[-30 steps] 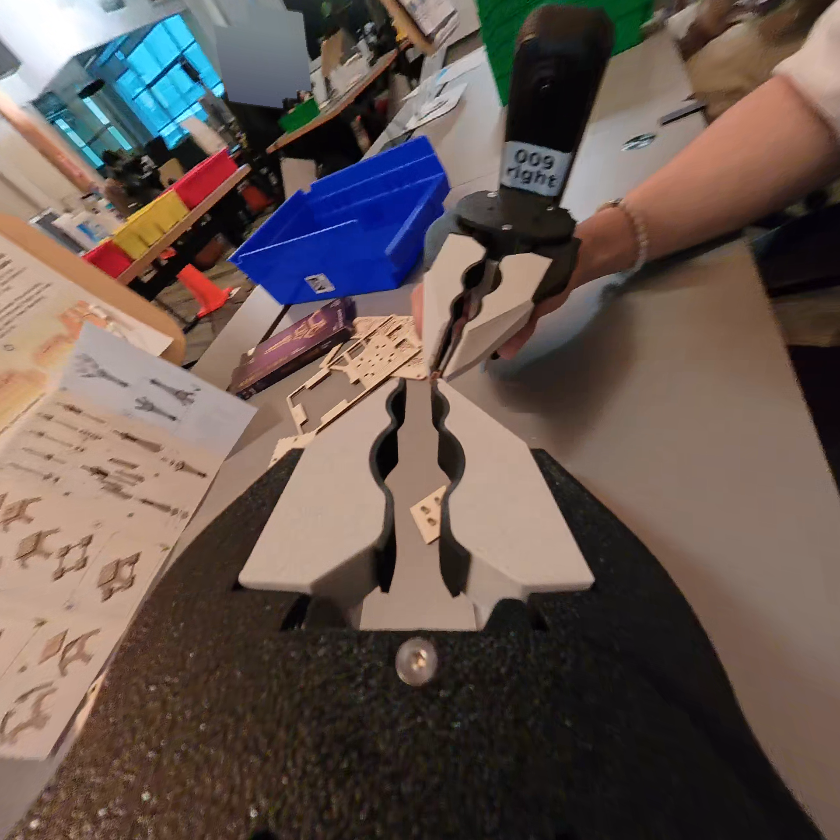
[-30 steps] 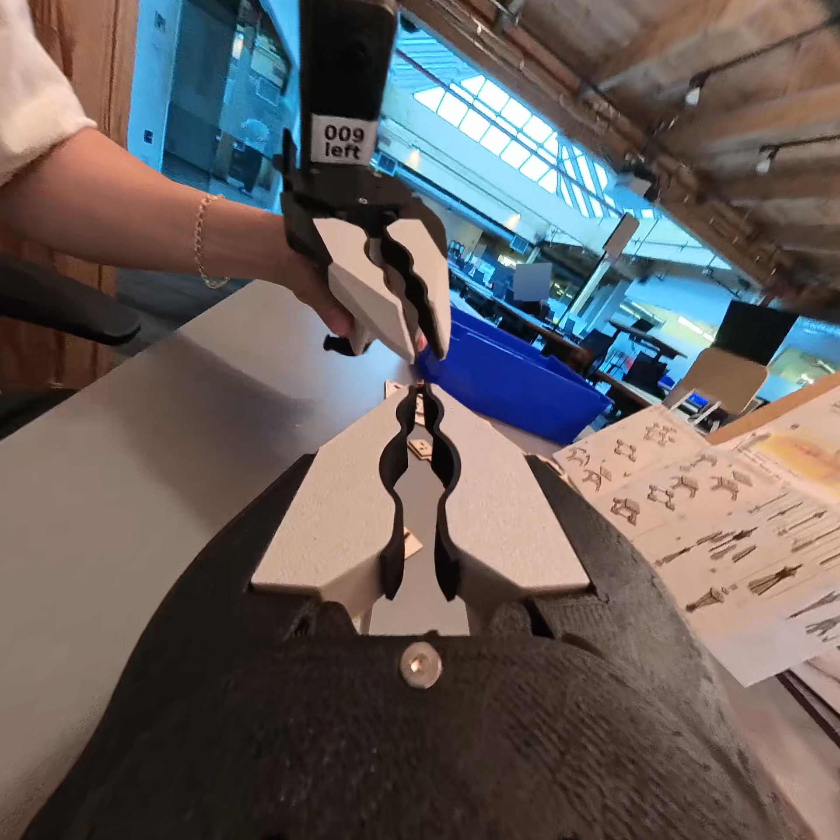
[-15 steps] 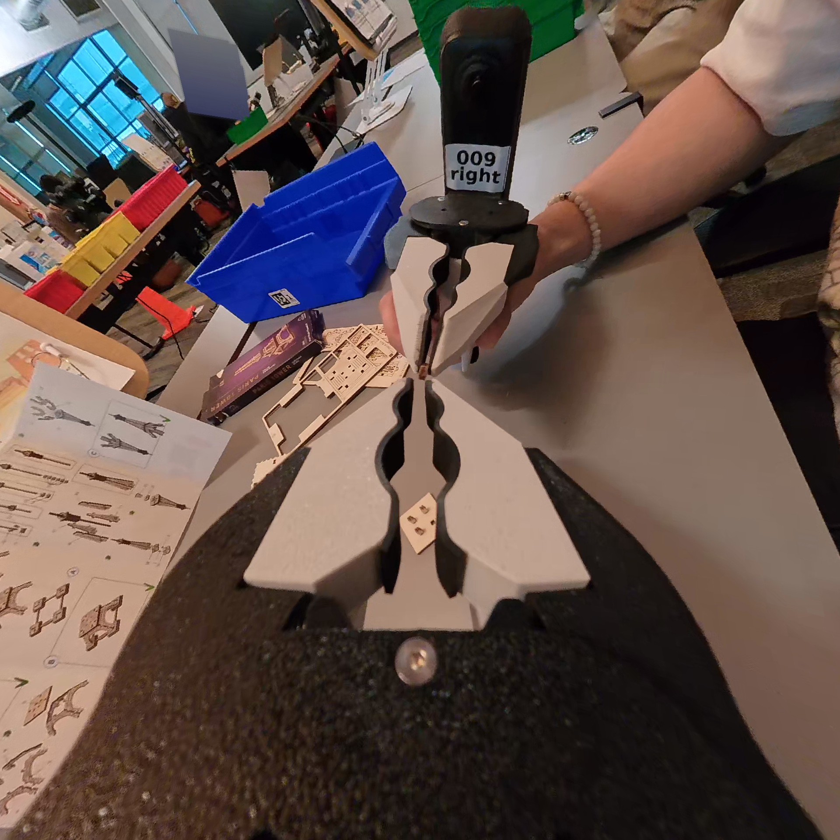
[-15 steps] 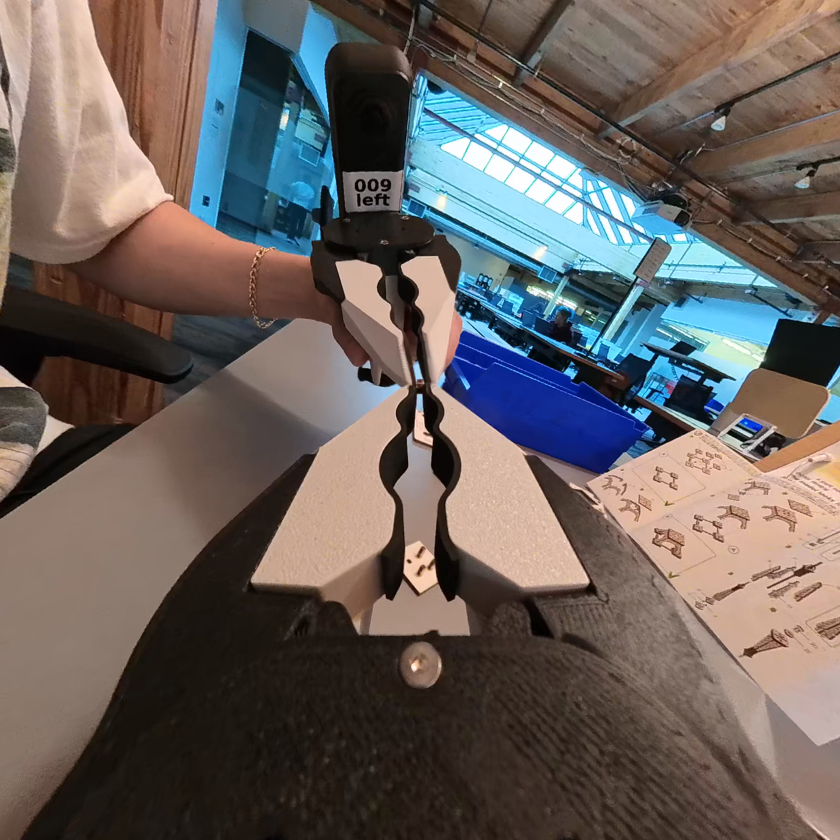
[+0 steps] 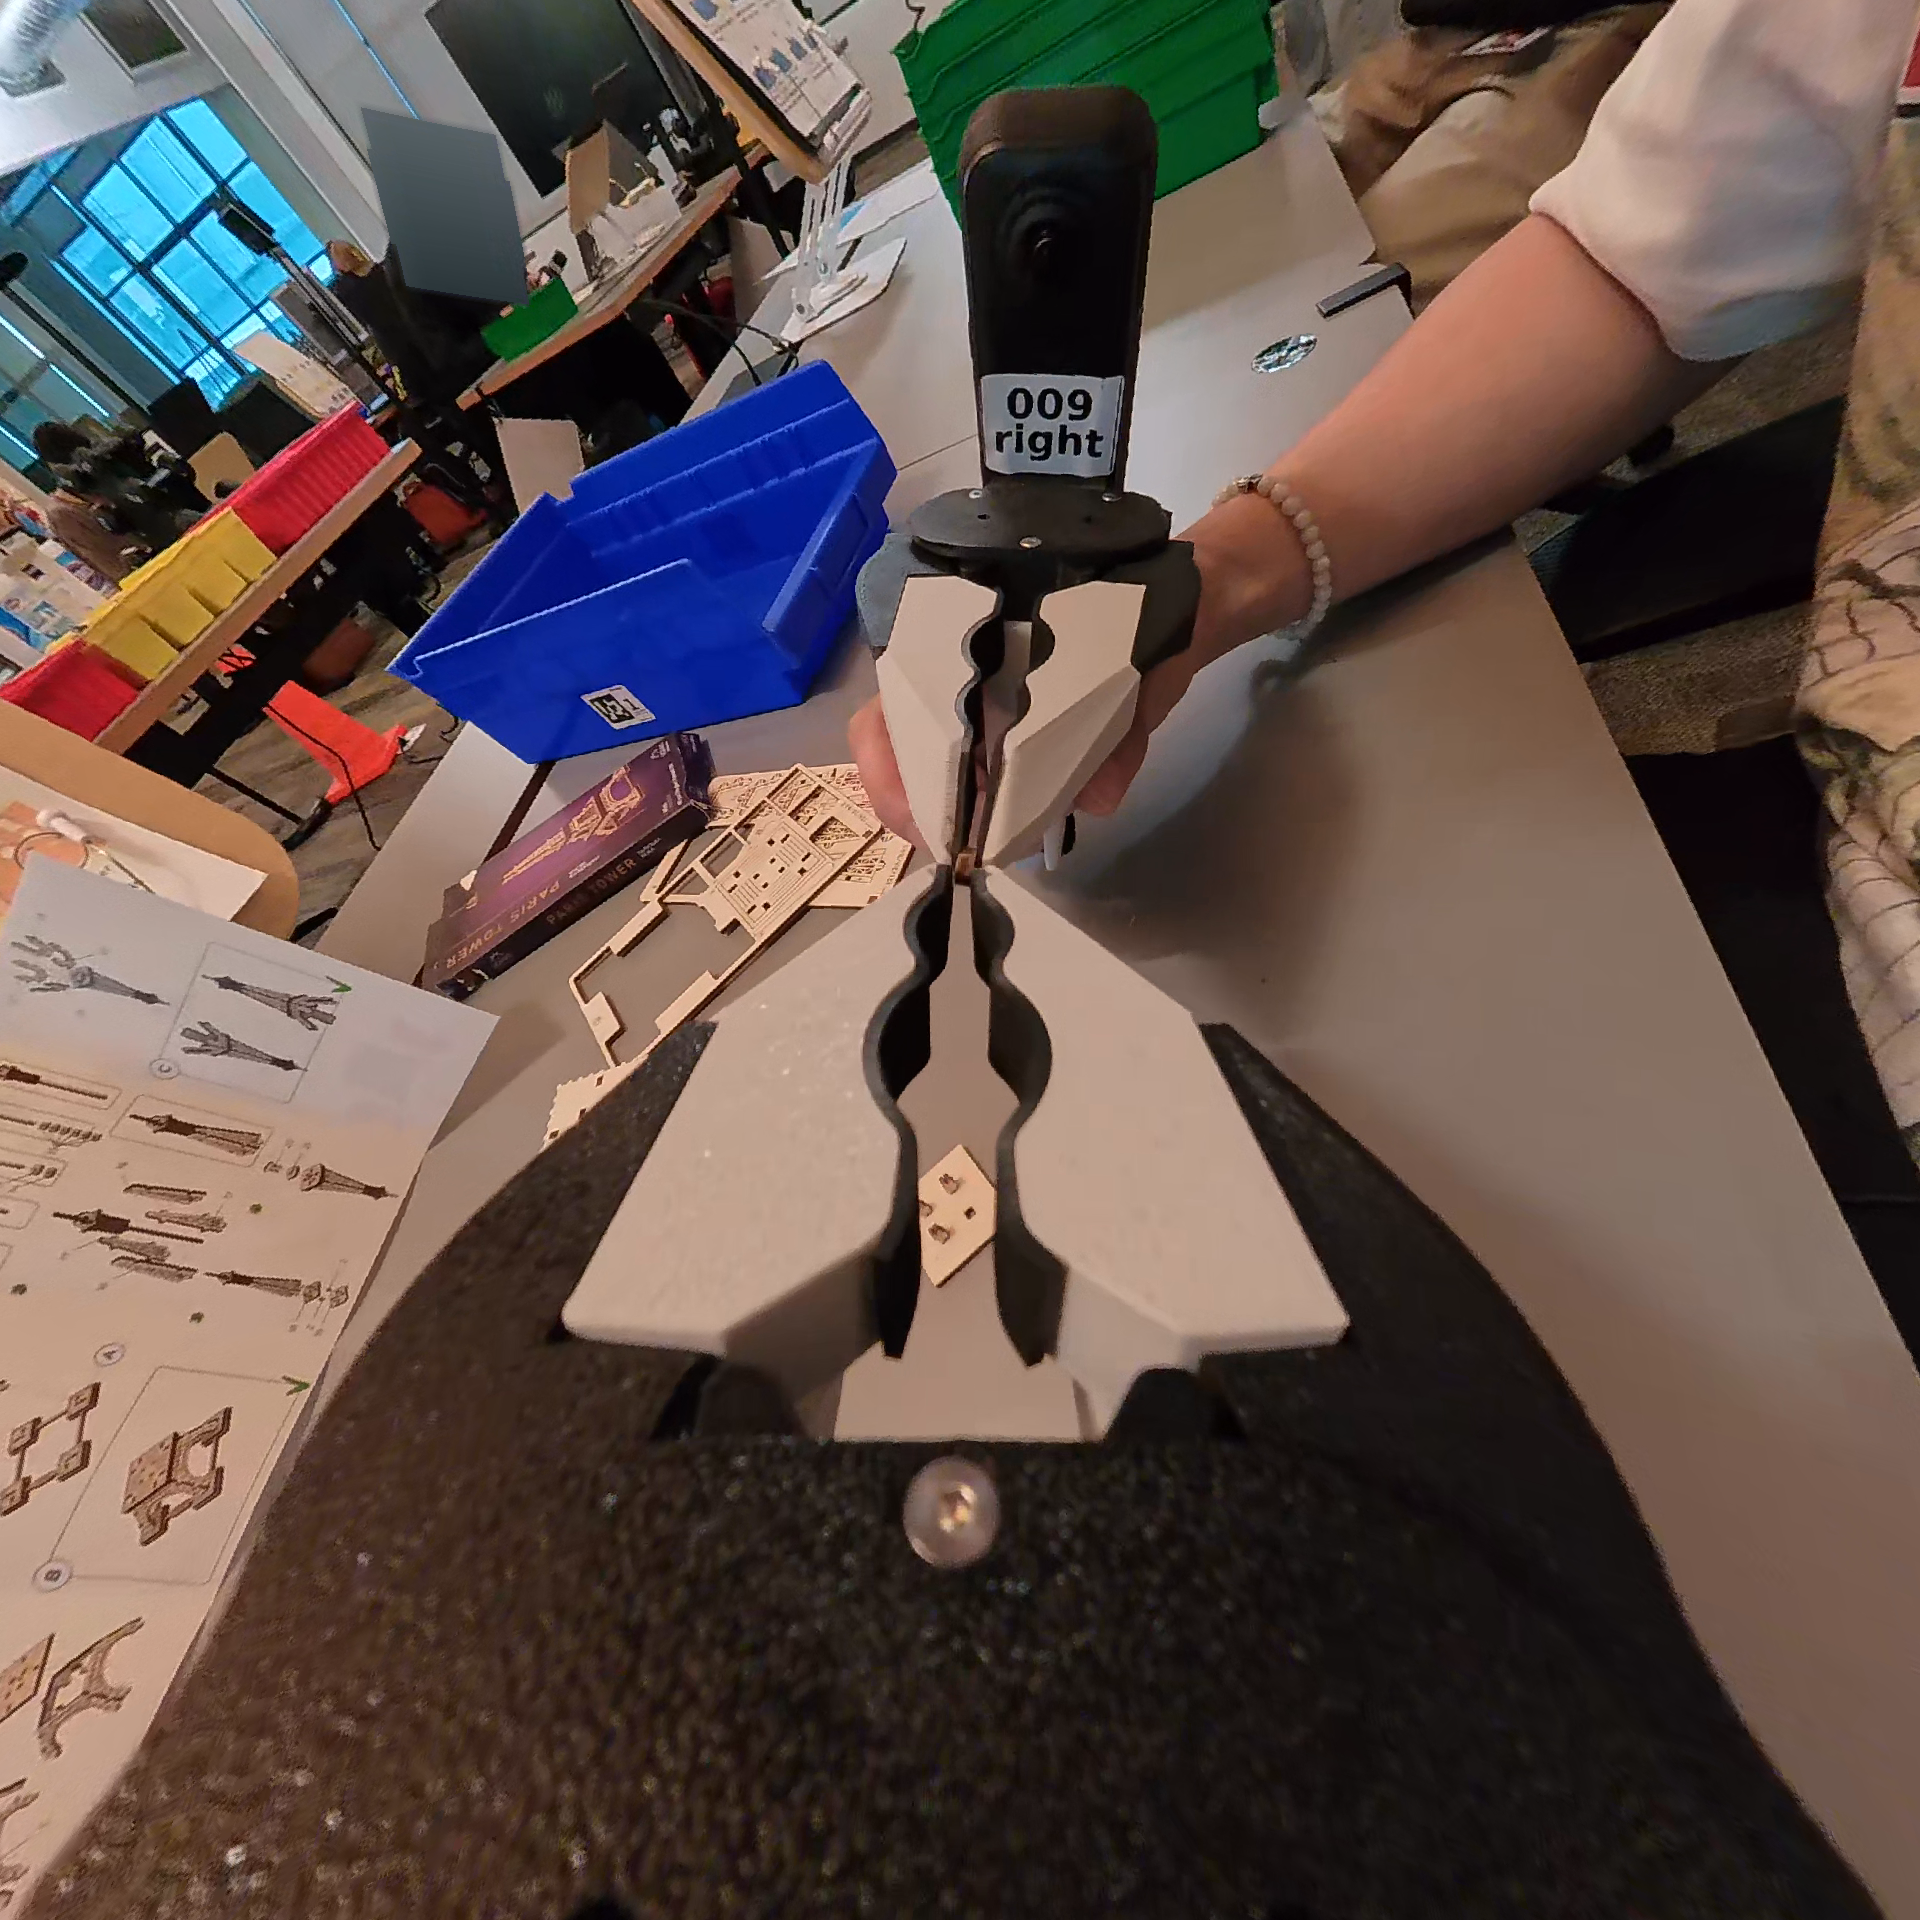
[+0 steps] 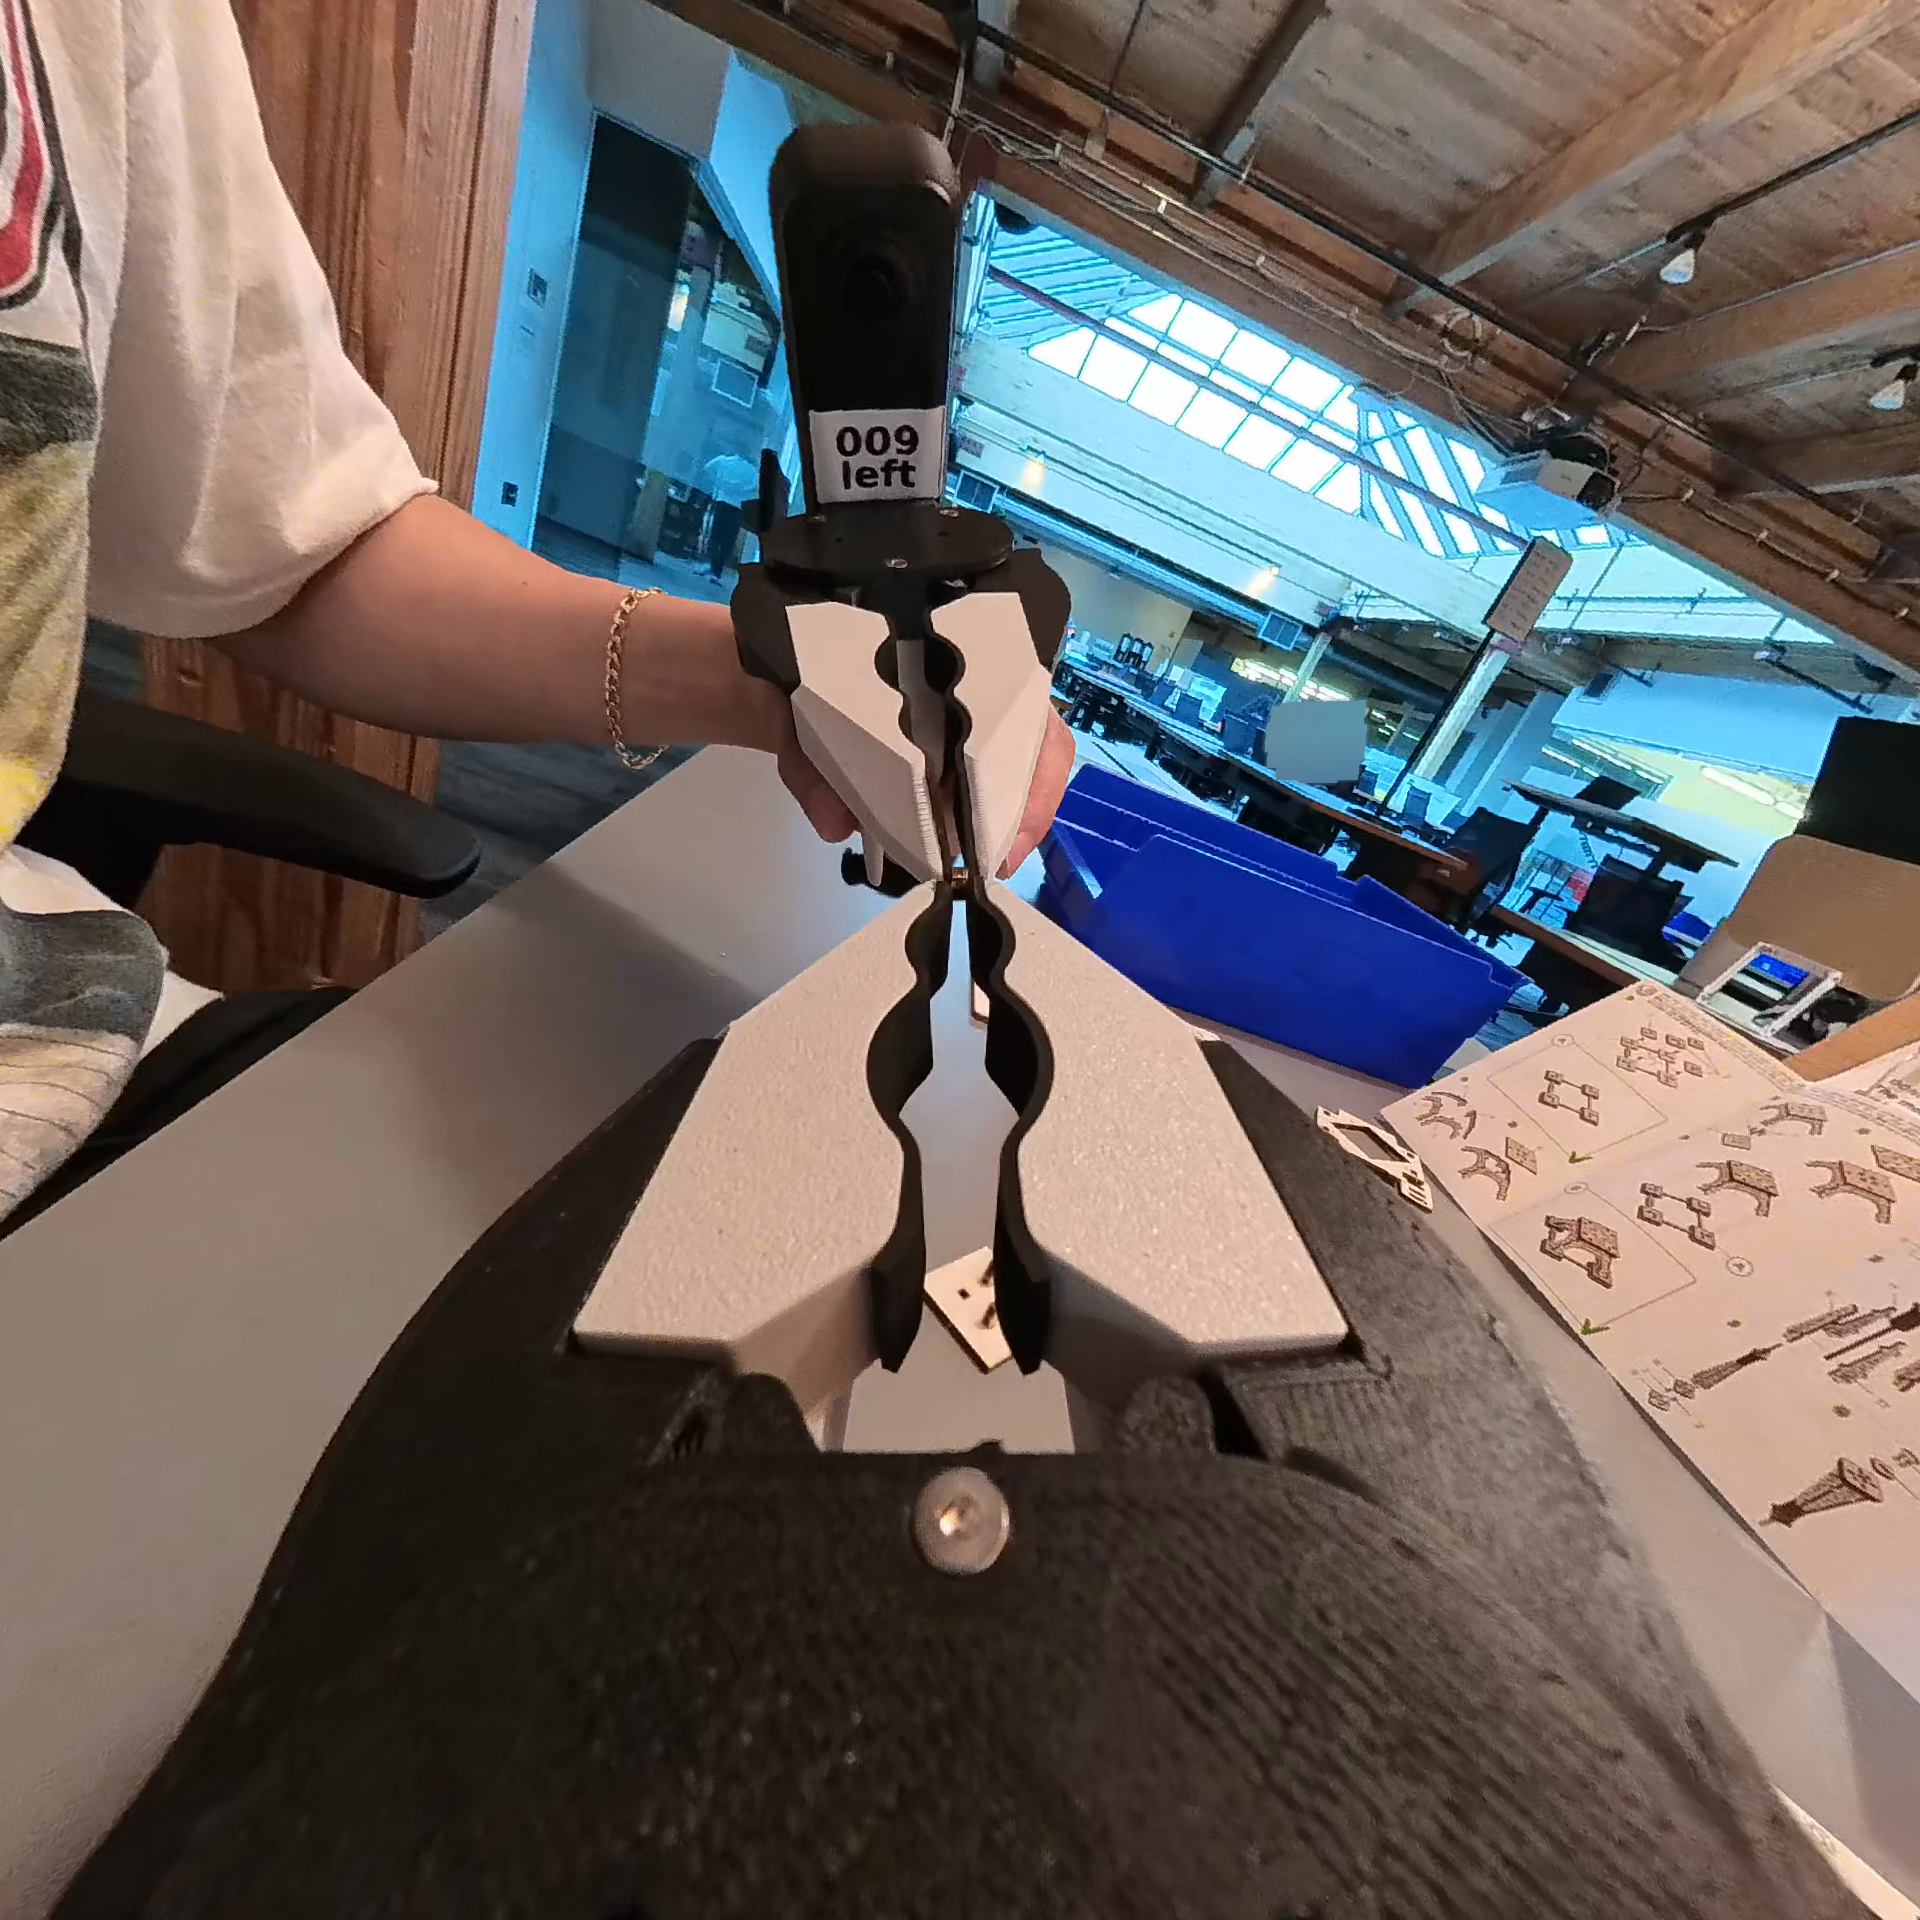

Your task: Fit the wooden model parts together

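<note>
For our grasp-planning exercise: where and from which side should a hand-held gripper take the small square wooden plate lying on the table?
Pinch two opposite edges of the square wooden plate, coming straight down from above. It lies flat and thin on the table, so probably only its edges offer purchase.

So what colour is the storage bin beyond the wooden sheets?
Blue storage bin, clearest in the left wrist view.

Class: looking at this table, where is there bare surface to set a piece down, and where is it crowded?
Bare: the grey table between the two grippers and the person's edge.
Crowded: the far side, where the wooden sheets, purple box, blue bin and instruction sheet lie.
</note>
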